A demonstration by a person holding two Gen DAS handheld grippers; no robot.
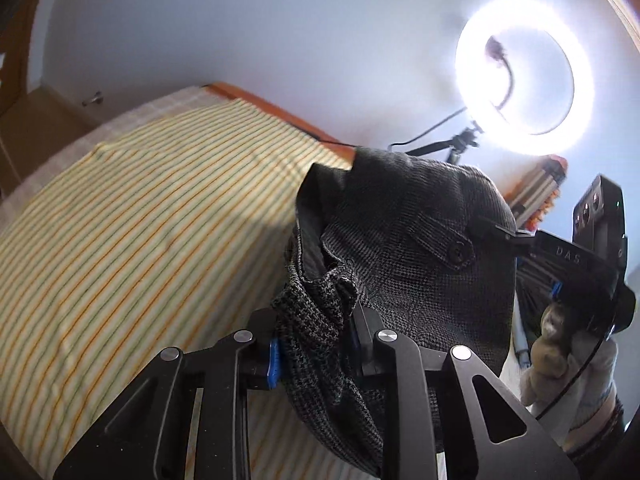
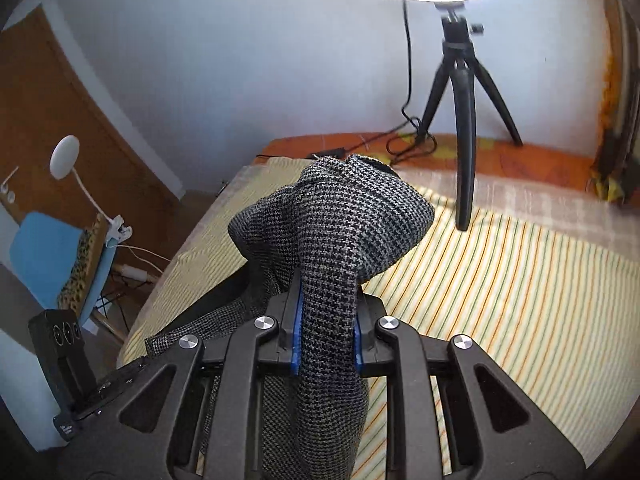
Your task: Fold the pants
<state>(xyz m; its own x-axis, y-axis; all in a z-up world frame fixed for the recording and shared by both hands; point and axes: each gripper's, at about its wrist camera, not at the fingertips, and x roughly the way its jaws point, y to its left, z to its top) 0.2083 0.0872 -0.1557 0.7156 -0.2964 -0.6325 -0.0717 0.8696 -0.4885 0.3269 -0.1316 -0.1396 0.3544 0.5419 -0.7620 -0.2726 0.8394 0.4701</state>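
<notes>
Up in the air above the bed, both claws pinch the same garment. Seen from the left wrist, the left claw [image 1: 314,344] is clamped on a bunched fold of the houndstooth pants [image 1: 400,248], the dark grey-and-black weave squeezed between its blue pads [image 1: 274,360]. A buttoned pocket flap [image 1: 444,242] faces the camera, and an open edge with darker lining gapes at the upper left of the cloth. At the far side of the pants the right claw [image 1: 500,236] reaches in from the right and grips the fabric just beside that flap, a gloved hand [image 1: 560,360] under its handle.

Seen from the right wrist, the right claw [image 2: 326,340] is likewise closed on a thick strip of the pants [image 2: 336,240], which rises in a hump ahead of the fingers and drapes down toward the lower left. The left device [image 2: 66,364] shows at the left edge.

Below lies the bed, covered by a striped sheet [image 1: 152,216] in yellow, green and orange. A lit ring light [image 1: 520,68] on a black tripod [image 2: 464,92] stands at the far edge near the white wall [image 1: 240,20], its cable [image 2: 408,80] trailing down. A blue chair [image 2: 44,256] stands beside a wooden door [image 2: 68,128].
</notes>
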